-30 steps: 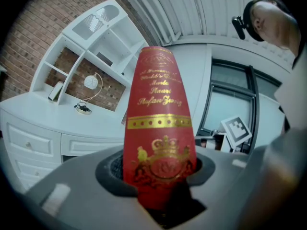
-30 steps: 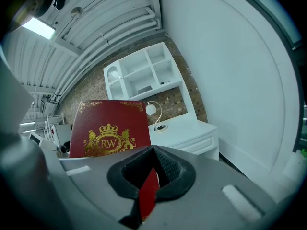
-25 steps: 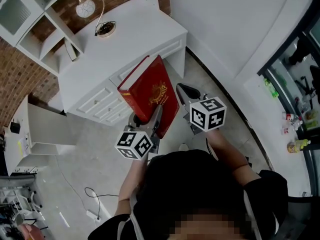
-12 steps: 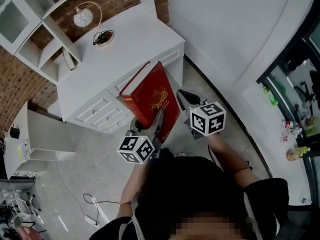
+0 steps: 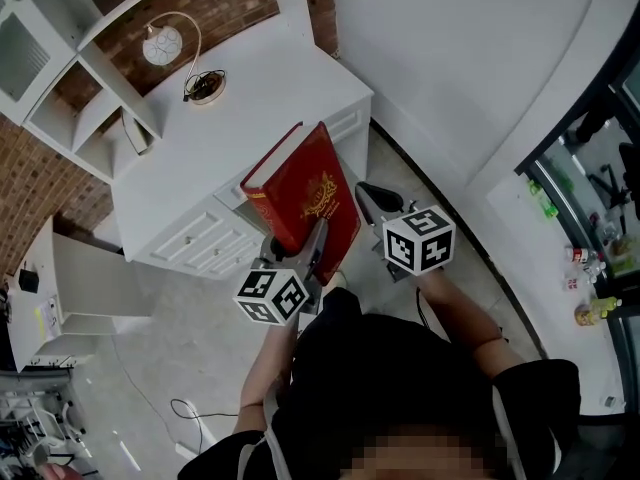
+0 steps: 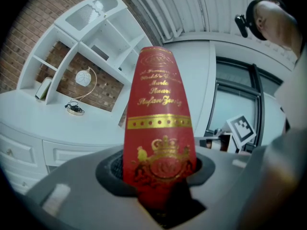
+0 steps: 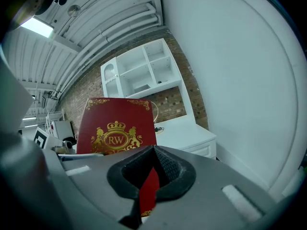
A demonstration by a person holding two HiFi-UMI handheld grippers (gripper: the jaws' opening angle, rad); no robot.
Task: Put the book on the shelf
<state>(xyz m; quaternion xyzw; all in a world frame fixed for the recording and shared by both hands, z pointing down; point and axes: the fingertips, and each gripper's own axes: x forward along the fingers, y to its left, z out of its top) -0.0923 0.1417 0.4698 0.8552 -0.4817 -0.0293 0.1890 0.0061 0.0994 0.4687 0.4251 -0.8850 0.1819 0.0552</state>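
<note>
A red book (image 5: 300,200) with a gold crest is held upright over the floor, just in front of a white cabinet (image 5: 262,90). My left gripper (image 5: 311,245) is shut on its lower edge. In the left gripper view the book's spine (image 6: 159,128) stands up between the pads. My right gripper (image 5: 372,194) hovers just right of the book, apart from it and shut on nothing. In the right gripper view (image 7: 153,150) the cover (image 7: 116,128) faces me at the left. The white shelf unit (image 5: 70,78) stands on the cabinet's far left side, and also shows as shelf (image 6: 96,37) and shelf (image 7: 139,75).
A globe lamp (image 5: 163,44) with a round base (image 5: 205,86) sits on the cabinet top. A low white unit (image 5: 80,278) stands at the left, with a cable (image 5: 190,408) on the floor. A white wall (image 5: 460,58) runs along the right. Bottles (image 5: 592,290) stand behind glass.
Hardly anything: the book and both grippers keep their pose, and the head view has shifted only slightly.
</note>
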